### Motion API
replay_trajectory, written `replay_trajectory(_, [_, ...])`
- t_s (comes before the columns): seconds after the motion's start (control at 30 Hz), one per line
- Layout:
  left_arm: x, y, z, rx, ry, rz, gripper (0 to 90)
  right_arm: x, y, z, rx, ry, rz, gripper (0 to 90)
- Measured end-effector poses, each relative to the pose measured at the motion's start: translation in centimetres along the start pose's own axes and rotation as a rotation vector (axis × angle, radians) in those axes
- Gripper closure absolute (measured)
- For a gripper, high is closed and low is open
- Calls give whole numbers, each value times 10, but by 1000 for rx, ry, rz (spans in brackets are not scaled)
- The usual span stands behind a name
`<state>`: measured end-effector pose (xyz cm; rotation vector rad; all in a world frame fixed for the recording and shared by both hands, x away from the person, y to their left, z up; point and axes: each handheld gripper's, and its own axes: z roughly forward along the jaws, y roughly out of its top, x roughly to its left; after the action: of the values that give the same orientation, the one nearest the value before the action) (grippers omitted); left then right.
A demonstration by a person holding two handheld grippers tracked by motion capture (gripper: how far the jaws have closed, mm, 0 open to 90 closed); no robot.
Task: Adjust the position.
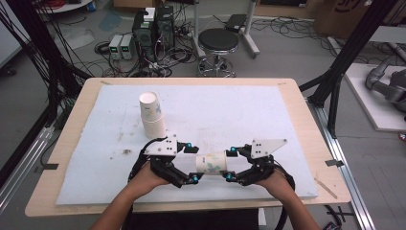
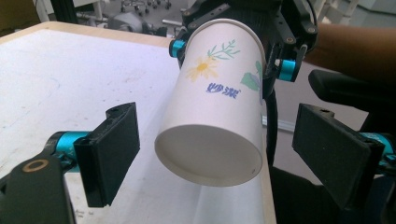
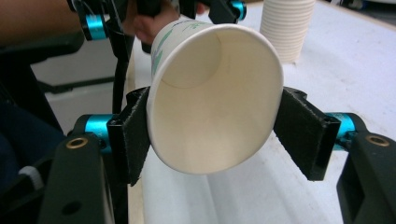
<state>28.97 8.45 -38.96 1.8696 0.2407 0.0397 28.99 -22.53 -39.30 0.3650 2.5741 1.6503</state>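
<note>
On the wooden table (image 1: pixel 76 143) lies a big white mat (image 1: pixel 249 115). Far on the left of the mat I see a stack of paper cups (image 1: pixel 152 115), standing up and a little tilted. Near me, the left gripper (image 1: pixel 191 163) and the right gripper (image 1: pixel 230 164) face each other. Between them is one paper cup (image 1: pixel 210 163) with flowers on it, lying sideways in the air. My right gripper squeezes the cup at its open rim. My left gripper has let go; its pads (image 2: pixel 114 151) stand apart from the cup's bottom end.
</note>
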Motion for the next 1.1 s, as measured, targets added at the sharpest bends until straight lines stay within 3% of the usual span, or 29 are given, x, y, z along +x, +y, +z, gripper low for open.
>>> replay_trajectory(0.17, [1, 6, -2, 47, 24, 21, 151, 0, 9, 1, 70, -4, -28, 316])
replay_trajectory(0.27, [1, 9, -1, 78, 24, 35, 153, 1, 20, 2, 142, -11, -68, 316])
replay_trajectory(0.37, [0, 12, 2, 116, 26, 49, 153, 1, 25, 2, 168, -13, -86, 316])
replay_trajectory(0.7, [1, 16, 13, 206, 32, 78, 161, 3, 54, 11, 337, -24, -177, 316])
replay_trajectory(1.1, [1, 19, 22, 285, 29, 95, 180, 5, 62, 20, 418, -30, -222, 316])
